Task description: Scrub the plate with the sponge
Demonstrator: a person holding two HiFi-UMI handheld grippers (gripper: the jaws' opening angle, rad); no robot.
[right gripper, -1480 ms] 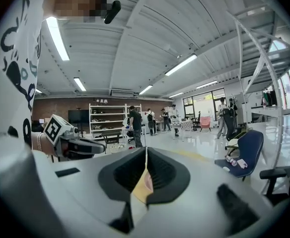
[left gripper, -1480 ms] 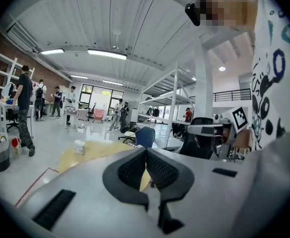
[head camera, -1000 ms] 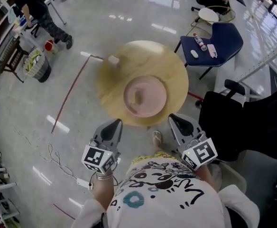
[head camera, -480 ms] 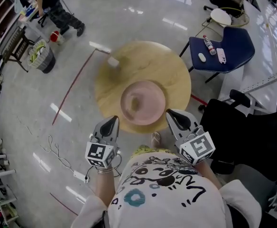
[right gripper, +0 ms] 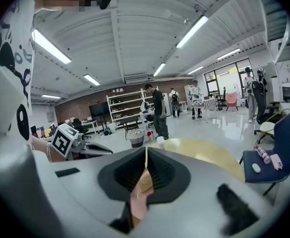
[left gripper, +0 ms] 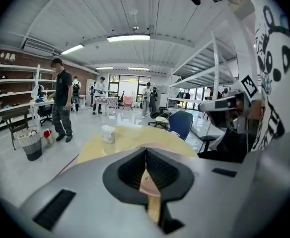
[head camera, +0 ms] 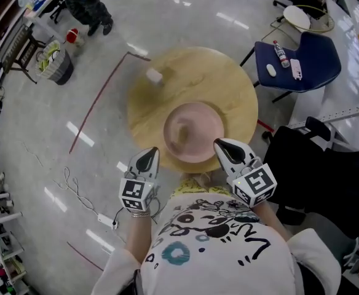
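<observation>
Round wooden tabletop (head camera: 228, 91) on a glossy grey floor. Left claw (head camera: 149, 155) and right claw (head camera: 220, 144) hang at its near edge, each with jaws together and nothing between them. The pink plate (head camera: 195, 128) lies on the tabletop just ahead, between the two claws. A small white container (head camera: 153, 75) stands near the far rim.

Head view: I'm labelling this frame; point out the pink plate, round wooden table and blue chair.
pink plate (head camera: 209, 128): head view, bare inner surface right of centre.
round wooden table (head camera: 225, 82): head view, bare top beyond the plate.
blue chair (head camera: 318, 57): head view, bare seat cushion.
</observation>
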